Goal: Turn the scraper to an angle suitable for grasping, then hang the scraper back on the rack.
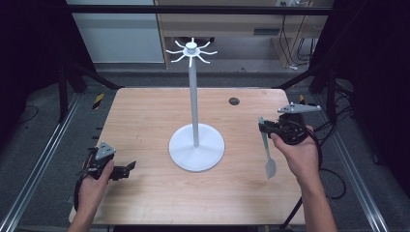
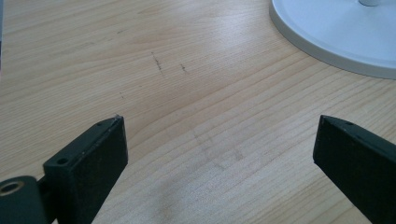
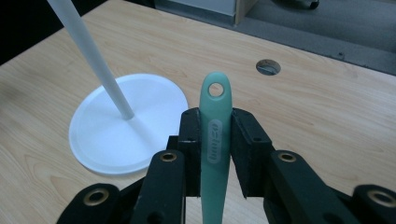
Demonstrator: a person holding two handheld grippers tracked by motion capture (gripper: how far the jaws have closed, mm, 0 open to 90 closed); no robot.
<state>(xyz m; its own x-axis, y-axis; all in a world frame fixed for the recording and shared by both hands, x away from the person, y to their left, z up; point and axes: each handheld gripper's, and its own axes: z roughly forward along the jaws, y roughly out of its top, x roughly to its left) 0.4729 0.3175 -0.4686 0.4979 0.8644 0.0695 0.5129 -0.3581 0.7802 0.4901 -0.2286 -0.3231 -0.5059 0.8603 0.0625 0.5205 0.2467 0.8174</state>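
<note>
Pale wood grain runs across the bench (image 1: 145,121), which stands on grey floor between dark metal rails, with light cabinets at the far side of the room. A small round dark port (image 1: 234,101) sits in the bench top toward its far edge.

At the middle of the bench stands a white rack (image 1: 195,104): a flat round base, a thin upright pole, and a ring of curved hooks at the top. From the right tongs' own camera the base (image 3: 126,140) lies ahead and to the left, the pole leaning across the upper left of that view.

The person's right hand (image 1: 302,154) holds the right tongs (image 1: 261,125) above the right part of the bench, raised off the surface and pointing toward the rack. Its jaws are closed tight on the handle of a pale green spatula (image 1: 267,153). In the high view the spatula hangs down from the jaws with its wider blade lowest, near the person's wrist. In the right gripper view the handle end (image 3: 215,121) sticks out past the jaws, showing a round hanging hole and some embossed lettering I cannot read.

The left hand (image 1: 94,181) rests near the front left corner, holding the left tongs (image 1: 126,168) low over the wood. Its jaws are spread wide with only bare bench between them, and the rim of the rack's base (image 2: 336,42) shows ahead at the upper right.
</note>
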